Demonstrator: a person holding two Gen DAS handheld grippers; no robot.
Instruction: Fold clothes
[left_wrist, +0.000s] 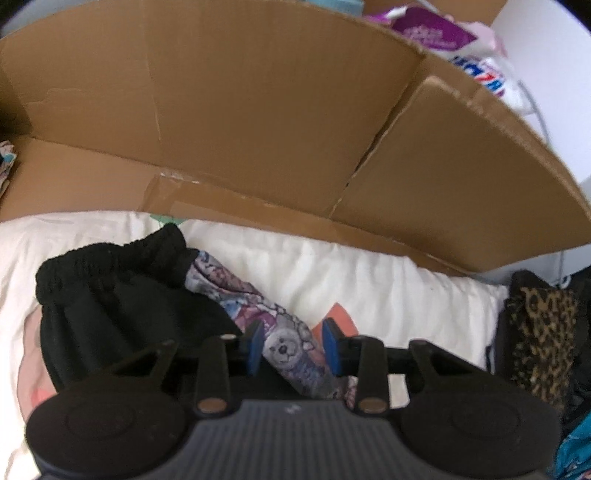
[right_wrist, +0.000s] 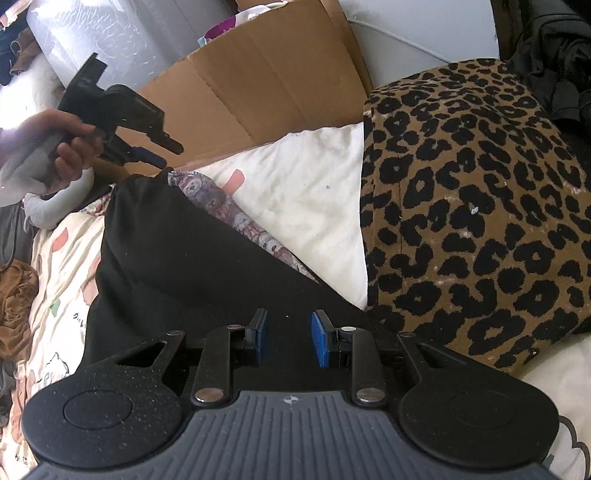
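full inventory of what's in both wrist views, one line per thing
black garment: 1, black, elastic waistband, on the bedding, centre
printed garment: 1, grey-purple animal print, under the black one's right edge
leopard garment: 1, brown and black, right of the black garment
bedding: 1, cream with small prints, under the clothes
cardboard box: 1, brown, opened out, behind the bedding
brown cloth: 1, crumpled, far left
plastic bags: several, purple and white, behind the box
left tool: open, above the printed garment
right tool: open, above the black garment
hand: 1, holding the left tool
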